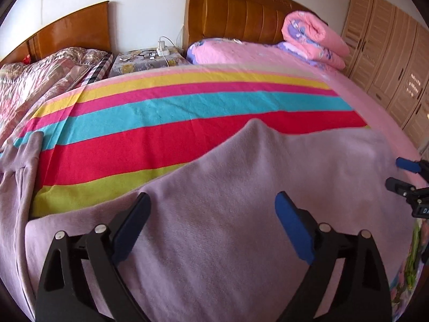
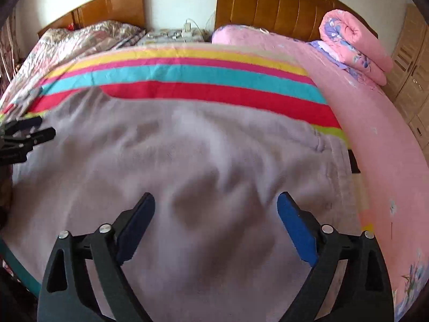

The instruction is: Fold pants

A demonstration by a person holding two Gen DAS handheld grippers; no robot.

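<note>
Counts only. One pair of lilac pants (image 1: 228, 187), spread on the bed. One striped blanket (image 1: 187, 107) under them. Two hand-held grippers: left hand-held gripper (image 1: 213, 204), right hand-held gripper (image 2: 215, 204), two fingers each, four blue pads in all, jaws wide on both with nothing between. Two beds: one with a pink sheet (image 1: 268, 53), one with a floral quilt (image 1: 40, 77). Two wooden headboards (image 1: 241, 13). One rolled pink quilt (image 1: 313, 37). One nightstand (image 1: 144, 61) between the beds, one white charger (image 1: 162, 48) on it. One wardrobe (image 1: 388, 53); door count unclear.
</note>
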